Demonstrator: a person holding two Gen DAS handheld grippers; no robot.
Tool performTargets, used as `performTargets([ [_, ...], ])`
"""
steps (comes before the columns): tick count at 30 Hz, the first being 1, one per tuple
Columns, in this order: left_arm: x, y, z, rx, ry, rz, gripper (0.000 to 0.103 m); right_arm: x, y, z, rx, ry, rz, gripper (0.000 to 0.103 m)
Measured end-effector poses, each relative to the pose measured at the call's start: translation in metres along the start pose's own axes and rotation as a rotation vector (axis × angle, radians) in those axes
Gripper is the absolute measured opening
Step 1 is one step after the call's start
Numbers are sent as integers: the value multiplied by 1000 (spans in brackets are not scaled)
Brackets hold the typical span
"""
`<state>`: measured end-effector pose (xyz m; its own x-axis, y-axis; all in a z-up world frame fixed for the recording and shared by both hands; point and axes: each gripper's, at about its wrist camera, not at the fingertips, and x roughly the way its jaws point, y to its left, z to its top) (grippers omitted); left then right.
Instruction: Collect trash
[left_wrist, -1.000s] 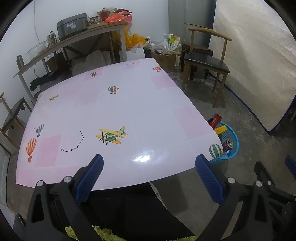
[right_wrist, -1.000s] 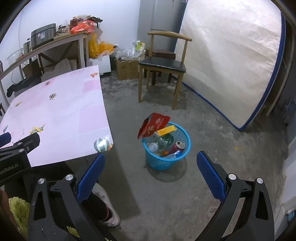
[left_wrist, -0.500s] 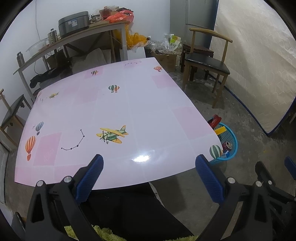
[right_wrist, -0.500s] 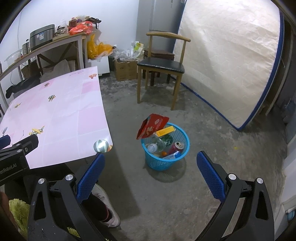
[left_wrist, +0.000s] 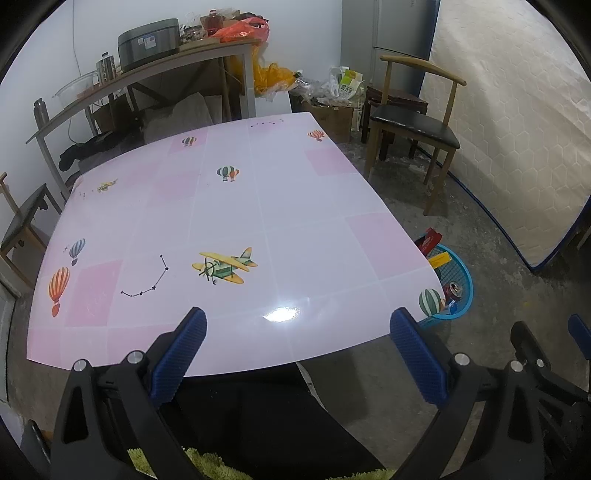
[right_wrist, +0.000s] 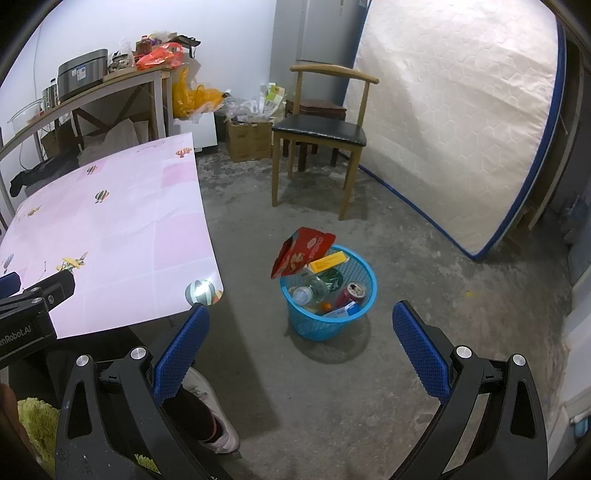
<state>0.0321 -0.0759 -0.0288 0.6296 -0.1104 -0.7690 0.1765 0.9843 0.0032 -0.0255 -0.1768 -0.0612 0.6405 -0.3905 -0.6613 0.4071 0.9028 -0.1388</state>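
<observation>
A blue mesh basket (right_wrist: 354, 321) stands on the concrete floor right of the table, holding a red snack bag (right_wrist: 301, 249), a yellow box (right_wrist: 328, 261), a clear bottle (right_wrist: 308, 291) and a red can (right_wrist: 352, 291). My right gripper (right_wrist: 301, 349) hovers open above the floor just in front of the basket, nothing between its fingers. My left gripper (left_wrist: 295, 350) is open over the near edge of the pink table (left_wrist: 229, 206), empty too. The basket (left_wrist: 458, 280) shows partly behind the table's right corner in the left wrist view.
A wooden chair (right_wrist: 321, 129) with a black seat stands behind the basket, and a mattress (right_wrist: 454, 122) leans on the right wall. A cluttered shelf table (left_wrist: 147, 74) and boxes line the back wall. A person's leg and white shoe (right_wrist: 210, 417) are near the table's corner.
Both views have shifted very slightly; the grippers stay open and nothing was picked up or dropped.
</observation>
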Motion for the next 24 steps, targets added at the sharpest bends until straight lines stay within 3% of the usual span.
performTargets([
  [24, 2, 3, -1, -21, 14, -16, 97, -1, -1, 1, -2, 0, 0, 95],
])
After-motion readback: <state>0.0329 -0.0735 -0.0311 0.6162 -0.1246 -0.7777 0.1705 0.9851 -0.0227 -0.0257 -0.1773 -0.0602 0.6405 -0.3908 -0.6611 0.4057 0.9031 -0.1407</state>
